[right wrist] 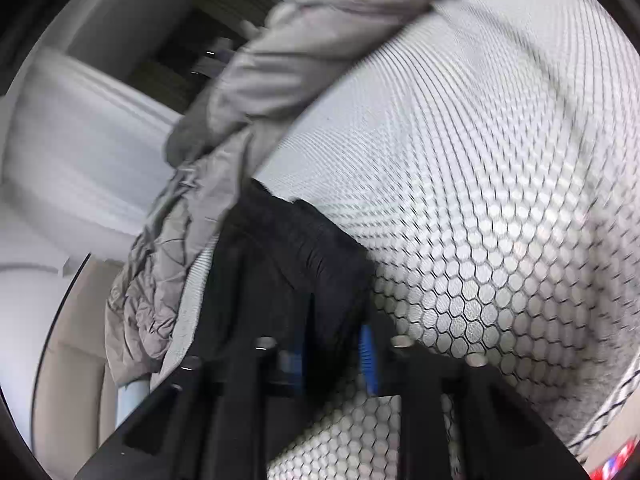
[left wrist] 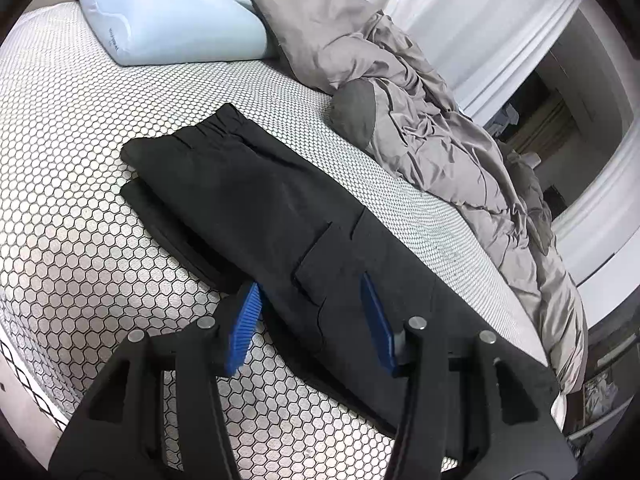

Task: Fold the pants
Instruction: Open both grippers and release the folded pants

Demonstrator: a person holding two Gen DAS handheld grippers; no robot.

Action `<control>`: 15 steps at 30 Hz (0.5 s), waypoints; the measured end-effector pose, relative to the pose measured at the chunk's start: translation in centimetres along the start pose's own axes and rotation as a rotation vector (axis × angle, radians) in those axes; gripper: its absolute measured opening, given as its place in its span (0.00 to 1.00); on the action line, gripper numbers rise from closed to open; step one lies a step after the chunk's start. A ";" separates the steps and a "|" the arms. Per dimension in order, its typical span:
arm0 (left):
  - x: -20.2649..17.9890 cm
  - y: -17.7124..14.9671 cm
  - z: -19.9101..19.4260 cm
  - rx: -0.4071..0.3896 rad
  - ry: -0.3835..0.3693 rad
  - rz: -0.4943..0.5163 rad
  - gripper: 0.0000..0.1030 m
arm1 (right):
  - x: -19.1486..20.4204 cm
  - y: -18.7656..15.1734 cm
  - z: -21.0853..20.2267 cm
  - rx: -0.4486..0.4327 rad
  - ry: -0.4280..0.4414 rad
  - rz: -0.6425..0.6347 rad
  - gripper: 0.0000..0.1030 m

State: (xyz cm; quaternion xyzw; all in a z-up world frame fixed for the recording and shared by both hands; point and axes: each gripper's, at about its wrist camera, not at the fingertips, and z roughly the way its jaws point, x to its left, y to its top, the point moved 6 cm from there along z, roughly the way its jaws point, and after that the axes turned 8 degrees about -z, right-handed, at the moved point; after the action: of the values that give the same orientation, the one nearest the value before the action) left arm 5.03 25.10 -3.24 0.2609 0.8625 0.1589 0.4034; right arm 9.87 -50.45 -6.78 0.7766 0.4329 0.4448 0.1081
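Note:
Black pants (left wrist: 256, 196) lie folded lengthwise on the honeycomb-patterned sheet (left wrist: 80, 200), waistband toward the pillows and a cargo pocket near me. My left gripper (left wrist: 310, 308) hovers over the pocket end. It is open, and its blue pads (left wrist: 244, 320) stand wide apart, one on each side of the cloth without pressing it. The right wrist view is blurred. There my right gripper (right wrist: 332, 356) is shut on a gathered, elastic edge of the pants (right wrist: 304, 256), and black fabric fills the narrow gap between its pads (right wrist: 366, 352).
A light blue pillow (left wrist: 172, 20) and a grey pillow (left wrist: 316, 28) lie at the head of the bed. A crumpled grey duvet (left wrist: 460, 152) runs along the far side, also seen as the duvet (right wrist: 224, 128) beside the held cloth. Behind it are white door frames. The bed edge lies at lower left.

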 end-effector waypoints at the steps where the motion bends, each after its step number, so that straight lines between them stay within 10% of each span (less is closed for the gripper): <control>1: 0.2 0.0 -0.1 0.001 0.005 -0.001 0.44 | 0.0 0.0 -0.9 -0.016 -0.013 -0.018 0.16; 4: 0.8 0.3 0.1 -0.010 0.032 -0.005 0.44 | -2.0 -0.9 0.1 0.048 -0.196 -0.051 0.25; 11: 1.1 1.3 -1.4 -0.077 0.046 0.015 0.59 | -1.0 1.4 -3.7 -0.144 -0.243 -0.080 0.55; 15: -1.9 -0.6 -0.1 -0.003 -0.041 0.114 0.74 | 1.7 2.3 -2.3 -0.094 -0.169 -0.182 0.64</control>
State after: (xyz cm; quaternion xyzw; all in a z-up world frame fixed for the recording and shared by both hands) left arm 5.75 23.48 -2.32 0.3124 0.8375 0.1775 0.4118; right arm 9.82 -51.08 -3.17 0.7629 0.4695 0.3859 0.2202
